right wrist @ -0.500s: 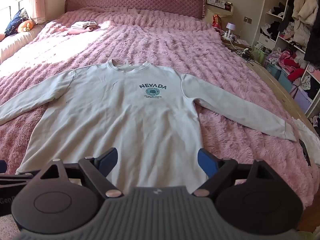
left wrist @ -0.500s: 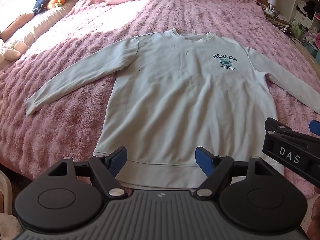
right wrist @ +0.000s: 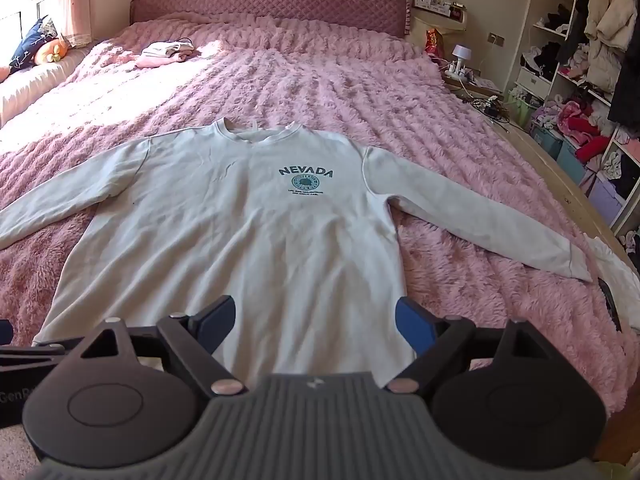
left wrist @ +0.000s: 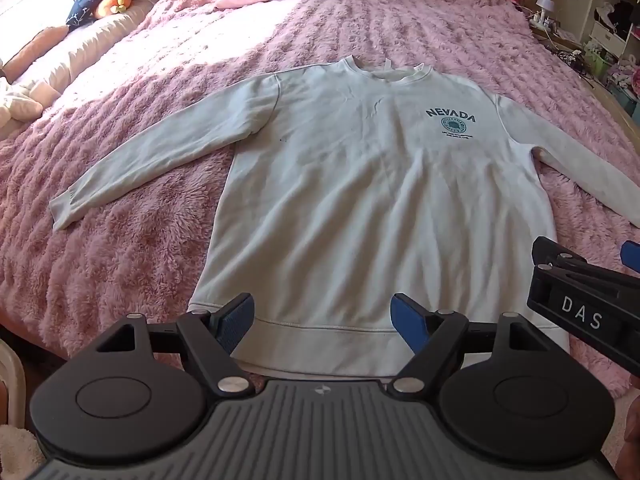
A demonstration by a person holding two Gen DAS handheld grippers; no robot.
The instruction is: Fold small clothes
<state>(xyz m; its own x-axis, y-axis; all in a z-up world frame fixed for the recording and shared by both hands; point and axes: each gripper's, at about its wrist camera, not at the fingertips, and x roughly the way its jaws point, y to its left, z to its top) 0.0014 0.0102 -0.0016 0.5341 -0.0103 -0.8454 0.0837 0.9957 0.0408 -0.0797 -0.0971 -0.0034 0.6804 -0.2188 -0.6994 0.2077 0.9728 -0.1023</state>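
Item: pale mint long-sleeved "NEVADA" sweatshirt [left wrist: 360,208], flat, face up, sleeves spread, hem at near edge of fluffy pink bed cover [left wrist: 120,260].
My left gripper [left wrist: 322,322], right gripper [right wrist: 314,324]: jaws wide apart, empty, above hem.
Step, I judge: pre-fold. Next: pinch hem corners.

Our left gripper [left wrist: 322,320] has a ribbed grey body with a small pale logo at its front edge, flanked by two round black discs with recessed circles. Black angular linkage arms with silver pivot screws carry blue-padded fingers [left wrist: 236,322]. Our right gripper [right wrist: 314,326] looks the same: grey ribbing, black discs, silver screws, blue pads. Seen from the left camera, its black side bears white letters "DAS".
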